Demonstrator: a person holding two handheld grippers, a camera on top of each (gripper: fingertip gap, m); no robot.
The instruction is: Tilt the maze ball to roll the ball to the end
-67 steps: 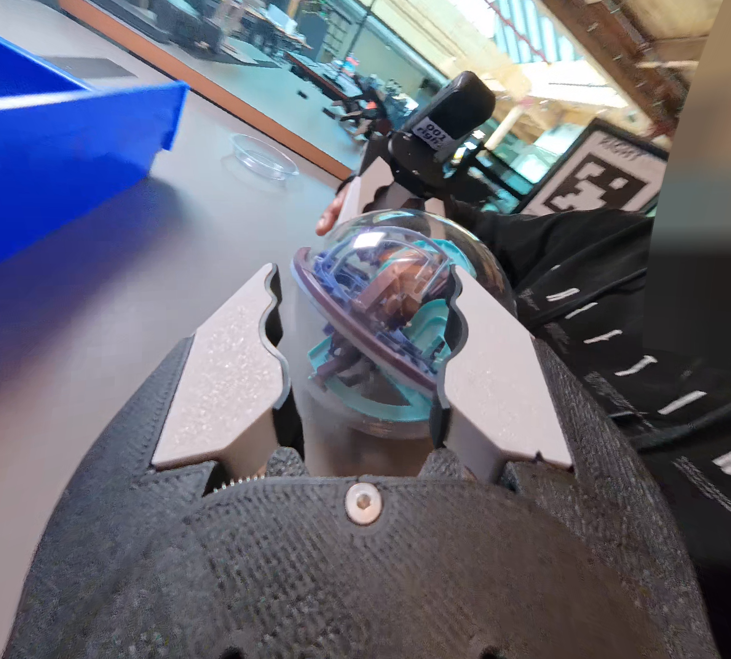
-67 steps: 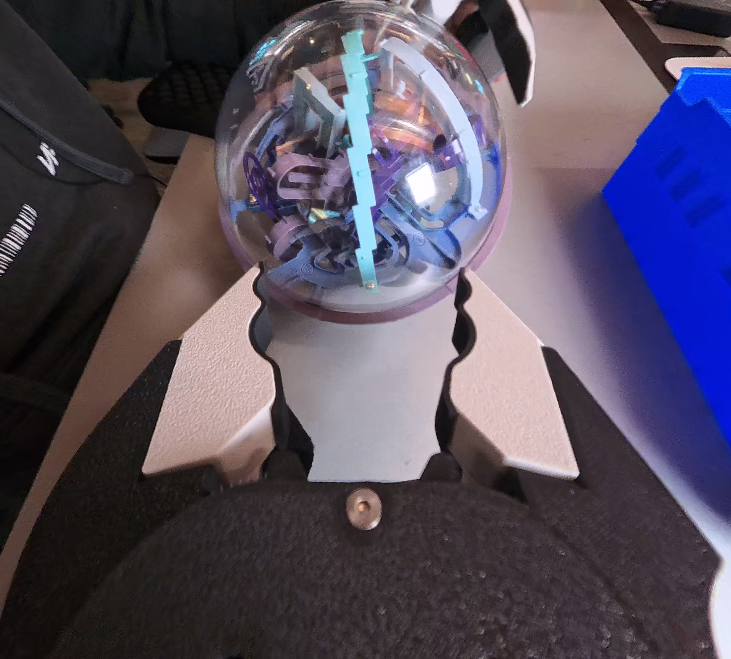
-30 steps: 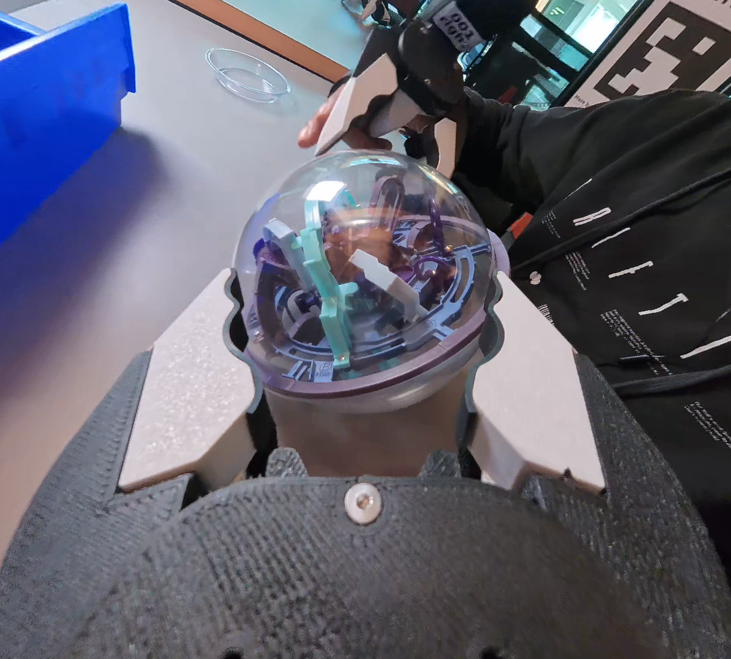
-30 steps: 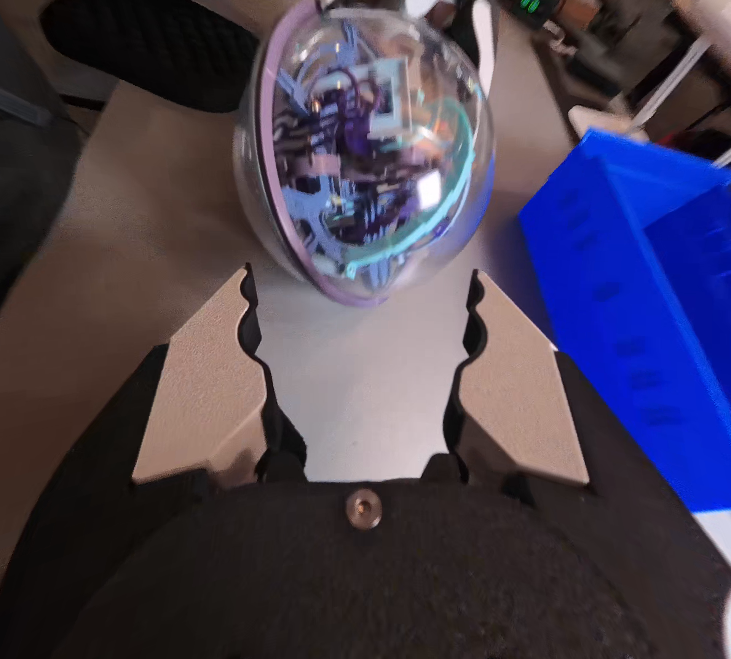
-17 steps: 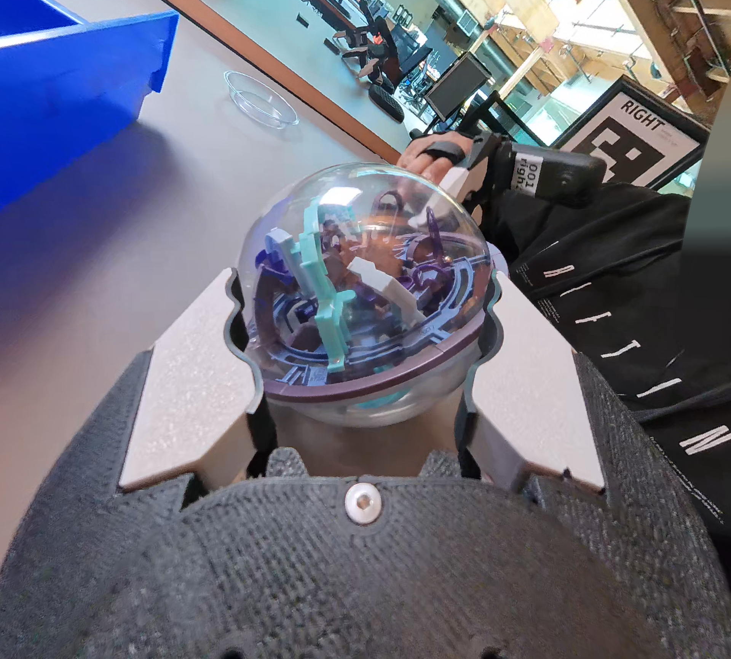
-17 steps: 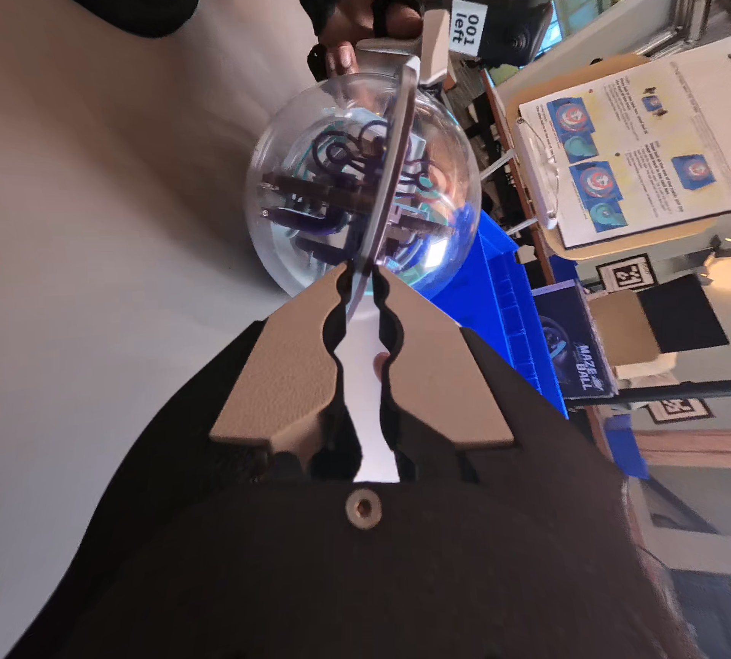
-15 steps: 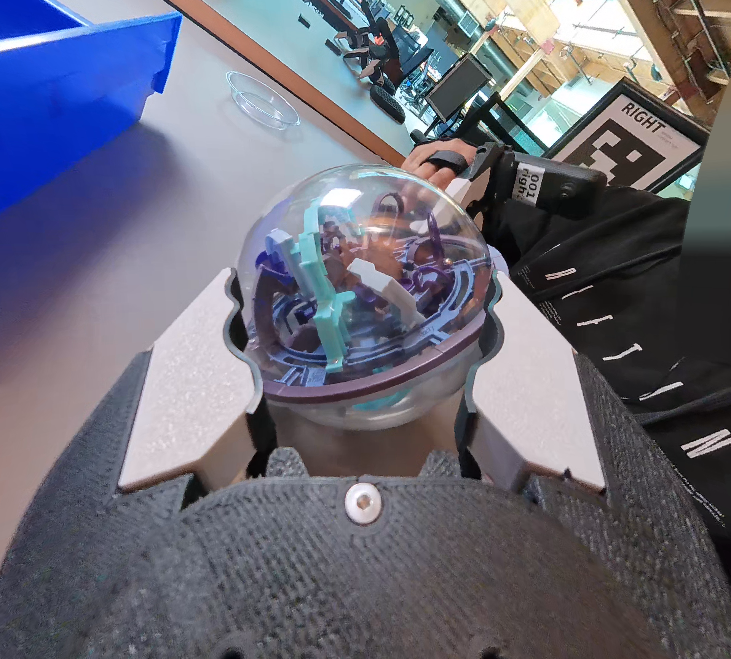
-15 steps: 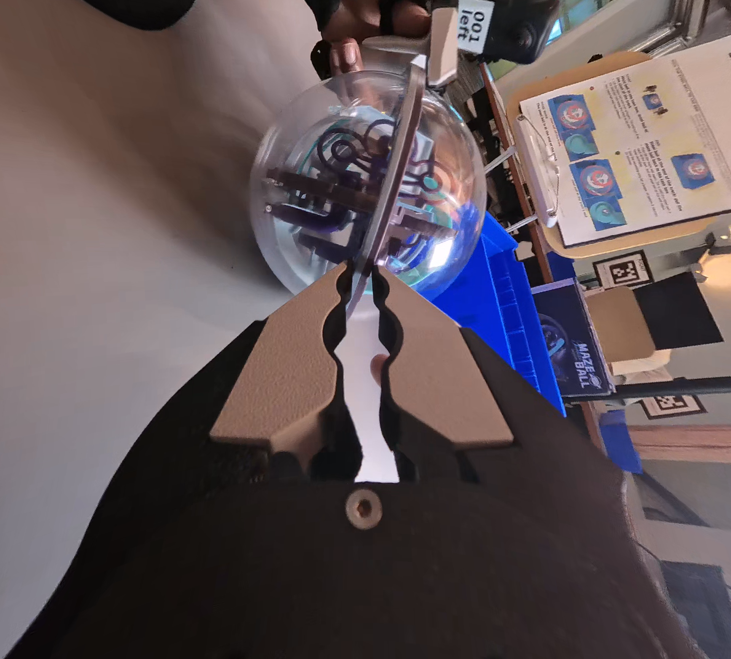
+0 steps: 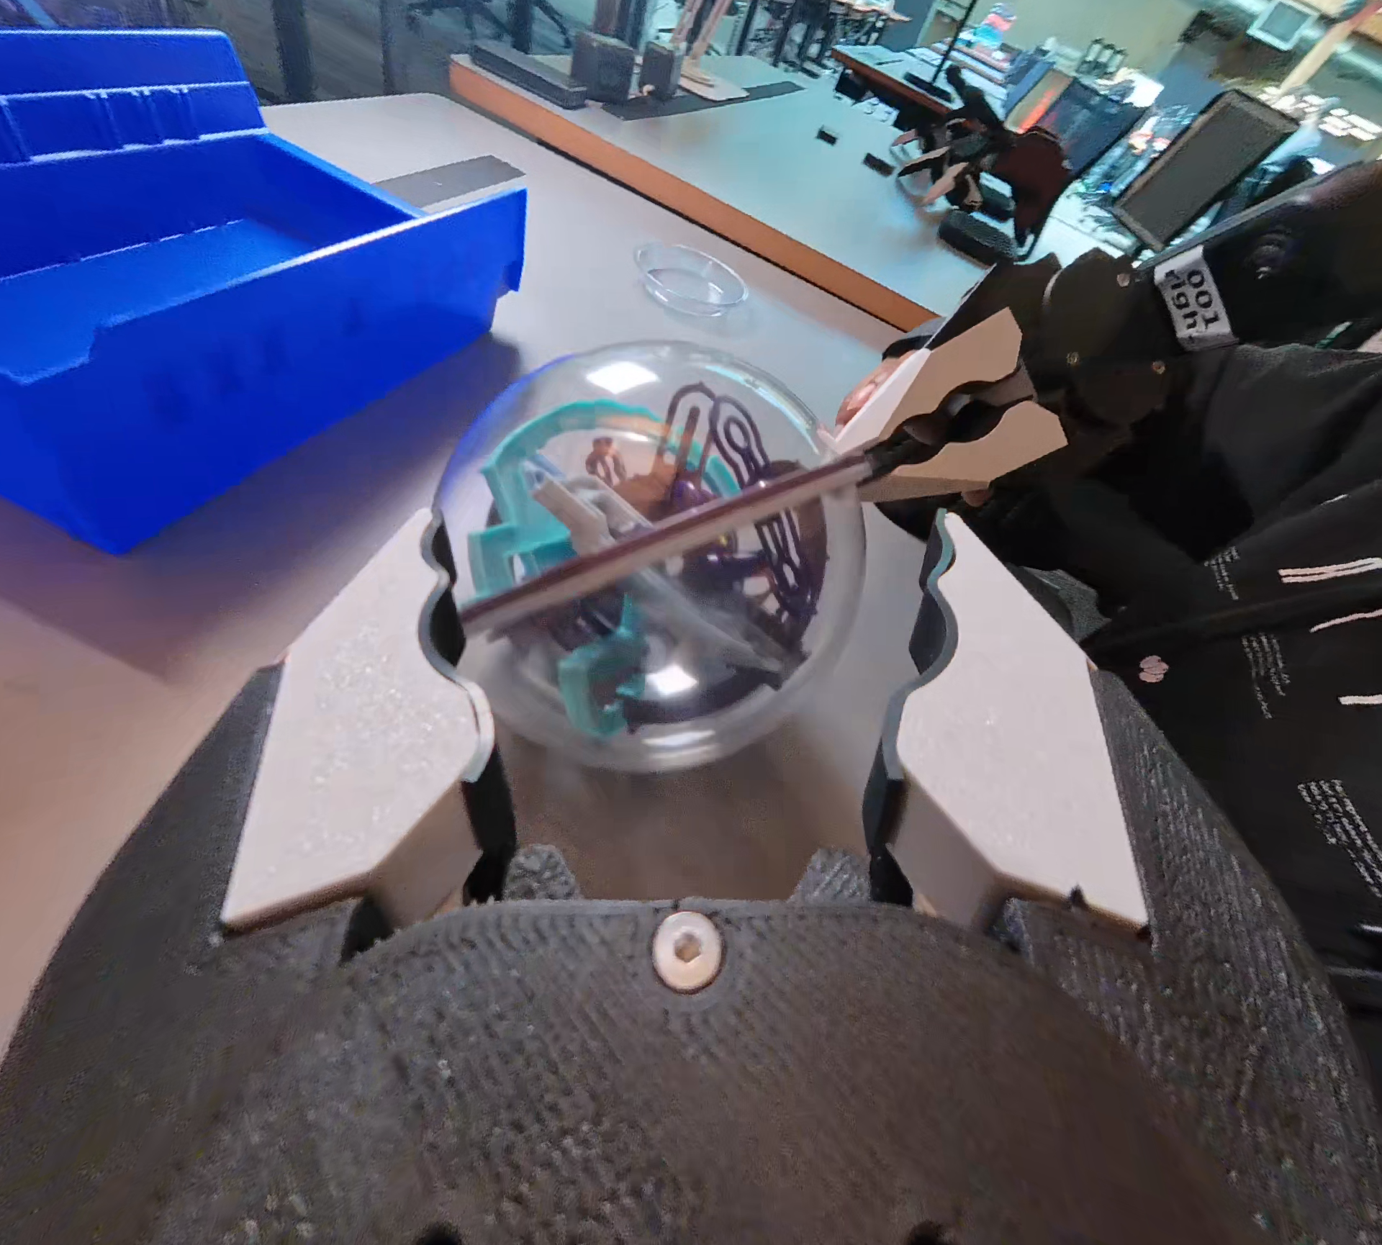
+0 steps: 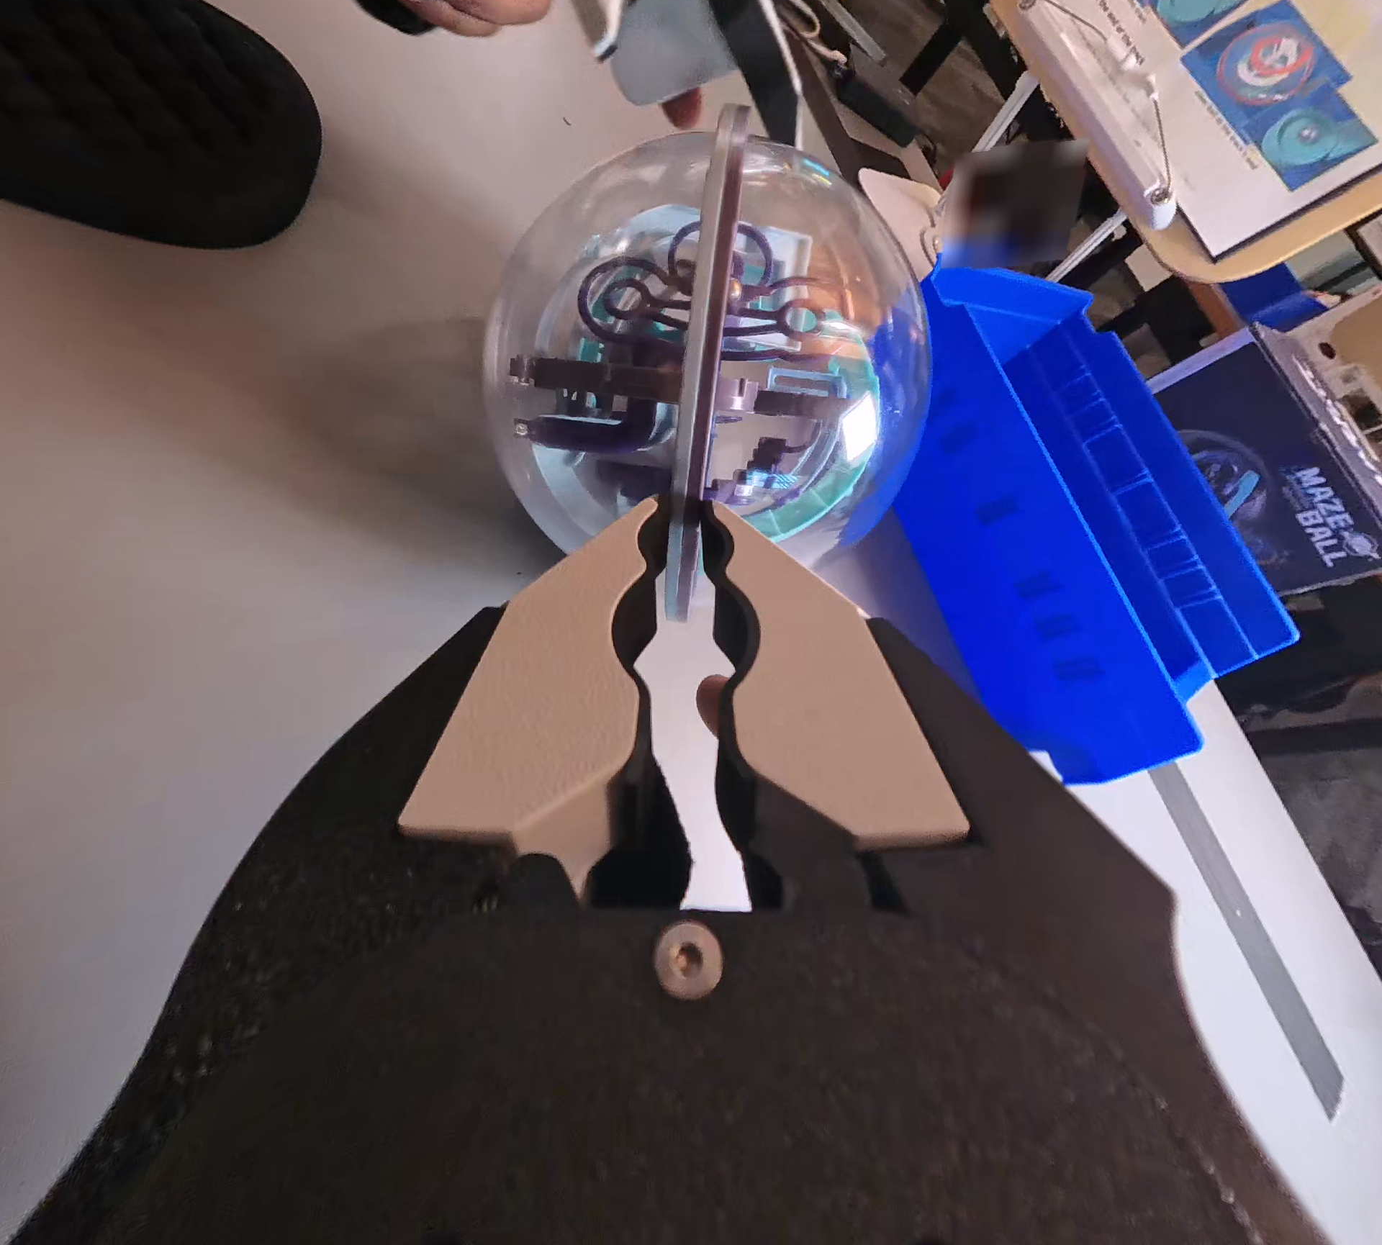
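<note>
Your left gripper (image 9: pixel 684 618) sat spread around the maze ball (image 9: pixel 650 555) at frame centre, its left finger at the rim, the right clear; your right gripper (image 10: pixel 684 536), from the right, pinched the ball's purple equatorial rim (image 10: pixel 703 342), which ran edge-on from its fingers.
</note>
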